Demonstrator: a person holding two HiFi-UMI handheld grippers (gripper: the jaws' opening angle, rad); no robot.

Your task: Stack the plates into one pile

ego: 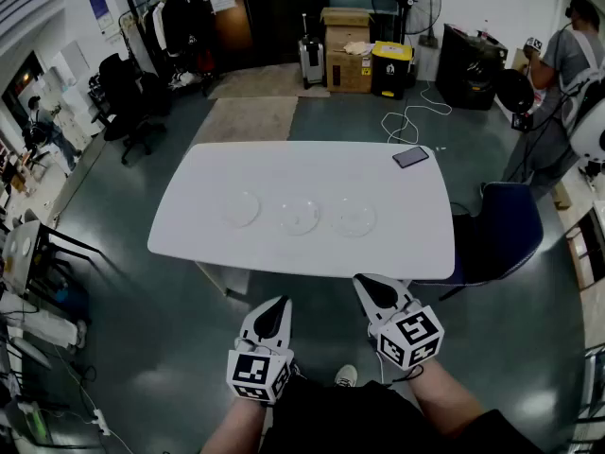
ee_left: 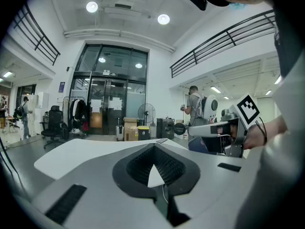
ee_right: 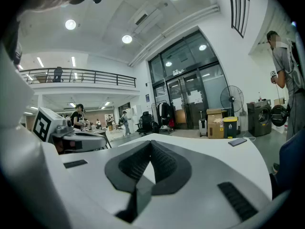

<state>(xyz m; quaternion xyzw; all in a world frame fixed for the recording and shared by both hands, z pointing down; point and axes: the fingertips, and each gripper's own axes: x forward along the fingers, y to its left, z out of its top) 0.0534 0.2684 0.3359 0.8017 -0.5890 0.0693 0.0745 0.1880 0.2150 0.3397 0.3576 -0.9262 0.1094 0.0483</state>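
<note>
Left gripper (ego: 275,306) and right gripper (ego: 368,285), jaws pressed together and empty, hover off the table's (ego: 402,244) near edge; seemingly three plates (ego: 299,216) lie in a row beyond, nearer the right gripper.

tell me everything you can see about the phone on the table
The phone is a thin, dark, rectangular slab lying flat with a plain dark face up. Whether that face is the screen or the back cannot be told. It sits near the far right corner of the white table, skewed to the table's edges. Only the table touches it, and it lies well apart from the nearest plate.
</note>
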